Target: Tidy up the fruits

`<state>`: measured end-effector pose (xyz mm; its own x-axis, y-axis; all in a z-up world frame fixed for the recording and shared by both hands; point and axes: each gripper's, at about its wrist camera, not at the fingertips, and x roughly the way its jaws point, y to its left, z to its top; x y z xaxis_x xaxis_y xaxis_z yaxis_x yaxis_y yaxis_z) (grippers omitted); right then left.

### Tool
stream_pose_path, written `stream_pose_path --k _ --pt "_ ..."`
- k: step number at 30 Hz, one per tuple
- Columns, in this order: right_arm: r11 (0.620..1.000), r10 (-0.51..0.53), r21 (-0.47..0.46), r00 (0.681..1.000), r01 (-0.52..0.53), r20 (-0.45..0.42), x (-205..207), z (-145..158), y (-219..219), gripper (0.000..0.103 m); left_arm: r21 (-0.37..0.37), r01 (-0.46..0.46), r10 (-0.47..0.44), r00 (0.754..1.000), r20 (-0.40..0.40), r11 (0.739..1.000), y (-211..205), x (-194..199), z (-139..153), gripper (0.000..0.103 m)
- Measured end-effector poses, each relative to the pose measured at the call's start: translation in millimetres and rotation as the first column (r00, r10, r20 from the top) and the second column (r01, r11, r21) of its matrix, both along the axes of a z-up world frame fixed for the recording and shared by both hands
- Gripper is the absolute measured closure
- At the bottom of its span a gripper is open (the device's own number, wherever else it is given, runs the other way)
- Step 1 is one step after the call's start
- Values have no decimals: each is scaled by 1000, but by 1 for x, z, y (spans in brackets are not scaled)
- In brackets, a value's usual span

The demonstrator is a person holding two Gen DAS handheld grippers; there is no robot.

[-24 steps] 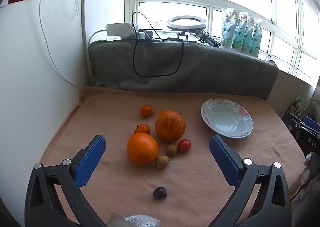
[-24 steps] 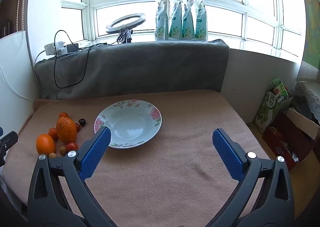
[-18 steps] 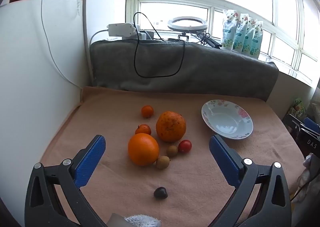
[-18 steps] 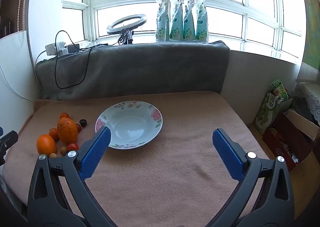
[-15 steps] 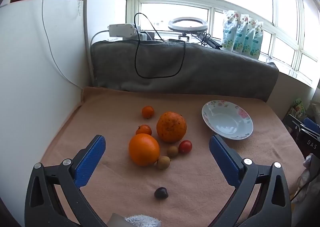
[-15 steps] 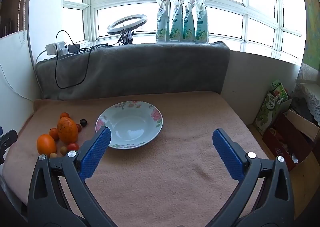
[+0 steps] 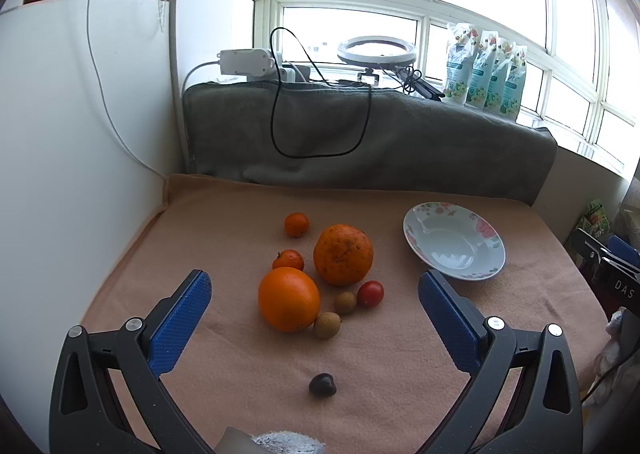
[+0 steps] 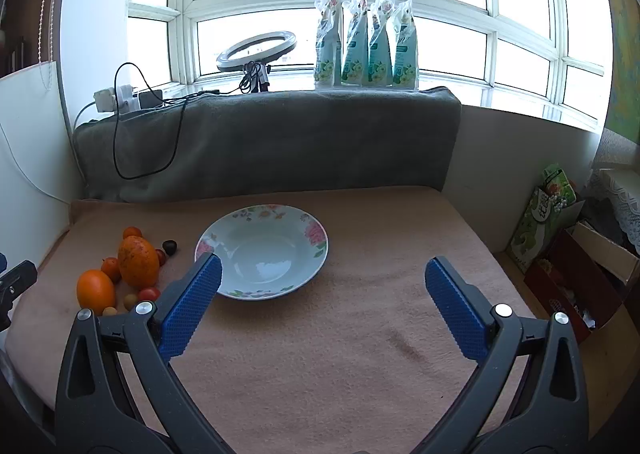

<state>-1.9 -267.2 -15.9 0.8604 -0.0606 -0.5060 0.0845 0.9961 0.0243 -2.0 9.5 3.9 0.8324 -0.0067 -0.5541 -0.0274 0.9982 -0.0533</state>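
From the left wrist, the left gripper point(image 7: 314, 296) holds its blue fingers point(image 7: 180, 324) spread wide with nothing gripped — between and just beyond them on the bench point(image 7: 400, 350) lie the fruits: a smooth orange point(image 7: 289, 298), a speckled orange point(image 7: 343, 254), a cherry tomato point(image 7: 370, 293). The floral bowl point(image 7: 454, 241) sits beyond the right-hand finger.

From the right wrist, the right gripper point(image 8: 320, 302) is likewise wide open and empty — the bowl point(image 8: 262, 252) lies just ahead of its left-hand finger, the fruits outside it.
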Motion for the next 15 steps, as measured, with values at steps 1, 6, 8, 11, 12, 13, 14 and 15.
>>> stream_pose_path --k 1,6,8,11,12,13,14,15 --pt "1000 0 0 1000 0 0 0 0 0 0 1 0 0 1000 1 1000 0 0 0 0" --pt "1000 0 1 1000 0 1 0 0 1 0 1 1 -1 1000 5 1000 -1 -2 0 0" --pt "1000 -1 -2 1000 1 1 0 0 1 0 2 0 0 1000 5 1000 -1 -2 0 0" --pt "1000 -1 0 1000 1 0 0 -1 1 0 0 -1 1 1000 4 1000 -2 -1 1 0" --pt "1000 -1 0 1000 1 -2 1 -1 1 0 1 0 0 1000 3 1000 -2 -1 1 0" --pt "1000 -1 -1 1000 1 -2 0 -2 2 0 2 0 0 1000 3 1000 -2 -1 1 0" --pt "1000 0 -1 1000 0 -4 1 -2 2 0 1 -1 1 1000 4 1000 -2 -1 1 0" --pt "1000 1 -1 1000 -1 -4 1 -2 3 0 0 -2 2 1000 3 1000 -1 -1 1 0"
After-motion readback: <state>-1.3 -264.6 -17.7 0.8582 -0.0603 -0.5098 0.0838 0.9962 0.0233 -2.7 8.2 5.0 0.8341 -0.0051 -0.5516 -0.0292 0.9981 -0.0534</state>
